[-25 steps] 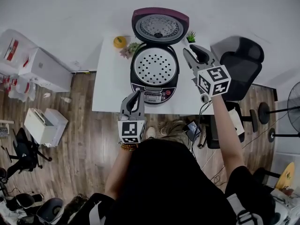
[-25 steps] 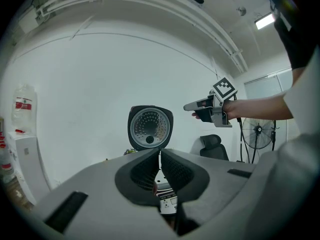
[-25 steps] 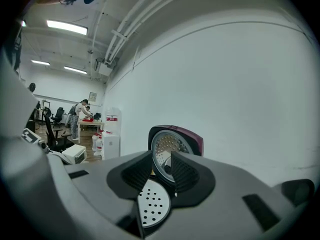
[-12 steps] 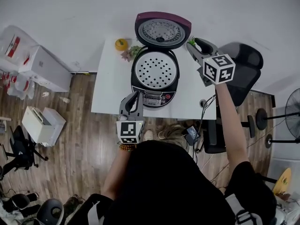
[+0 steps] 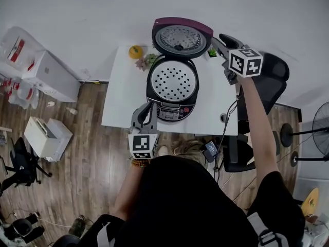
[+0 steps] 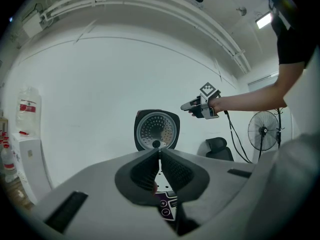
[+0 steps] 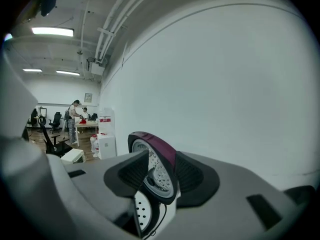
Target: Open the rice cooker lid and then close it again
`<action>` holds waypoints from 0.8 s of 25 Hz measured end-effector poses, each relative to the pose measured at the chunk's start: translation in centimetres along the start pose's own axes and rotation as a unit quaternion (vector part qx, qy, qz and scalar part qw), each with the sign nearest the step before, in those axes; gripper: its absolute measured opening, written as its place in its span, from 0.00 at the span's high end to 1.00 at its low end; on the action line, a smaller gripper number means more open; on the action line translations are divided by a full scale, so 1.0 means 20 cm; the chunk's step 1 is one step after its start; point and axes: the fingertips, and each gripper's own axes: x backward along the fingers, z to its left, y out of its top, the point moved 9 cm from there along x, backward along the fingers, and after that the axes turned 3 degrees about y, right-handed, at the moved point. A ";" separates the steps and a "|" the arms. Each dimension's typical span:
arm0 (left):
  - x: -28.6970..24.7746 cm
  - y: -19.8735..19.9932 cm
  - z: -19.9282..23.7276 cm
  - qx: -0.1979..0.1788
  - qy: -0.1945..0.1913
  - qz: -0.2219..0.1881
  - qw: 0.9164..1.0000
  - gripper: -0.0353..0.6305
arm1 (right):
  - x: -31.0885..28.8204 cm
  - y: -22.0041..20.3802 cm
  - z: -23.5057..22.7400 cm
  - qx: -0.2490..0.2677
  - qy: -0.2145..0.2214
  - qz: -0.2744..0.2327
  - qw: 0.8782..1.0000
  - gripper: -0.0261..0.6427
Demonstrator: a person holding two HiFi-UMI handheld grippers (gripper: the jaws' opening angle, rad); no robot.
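Right gripper (image 5: 219, 41): jaws wide apart, have just been opening, clamped on nothing. Right rim of the lid (image 5: 180, 36) shows in the gap between them, pads off it. Left gripper (image 5: 150, 105): jaws together, empty, at the table (image 5: 121, 99) front edge, just in front of the control panel (image 5: 169, 108). Rice cooker (image 5: 172, 81) sits mid-table toward the back edge, lid standing open at its rear.

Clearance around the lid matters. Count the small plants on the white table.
2. One plant sits left of the rice cooker, beside the yellow object; the other plant stands right of the open lid. The lid may hide more.
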 end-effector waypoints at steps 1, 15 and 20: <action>0.00 0.00 0.01 0.000 0.001 0.000 1.000 0.90 | -0.01 0.02 -0.02 -0.002 -0.001 0.000 1.000 0.70; 0.02 0.00 0.04 0.009 0.009 -0.001 1.000 0.90 | -0.21 0.06 -0.24 -0.065 -0.011 0.028 0.997 0.75; 0.04 -0.01 0.04 0.010 0.011 0.002 1.000 0.90 | -0.27 0.04 -0.28 -0.097 0.009 0.027 0.995 0.75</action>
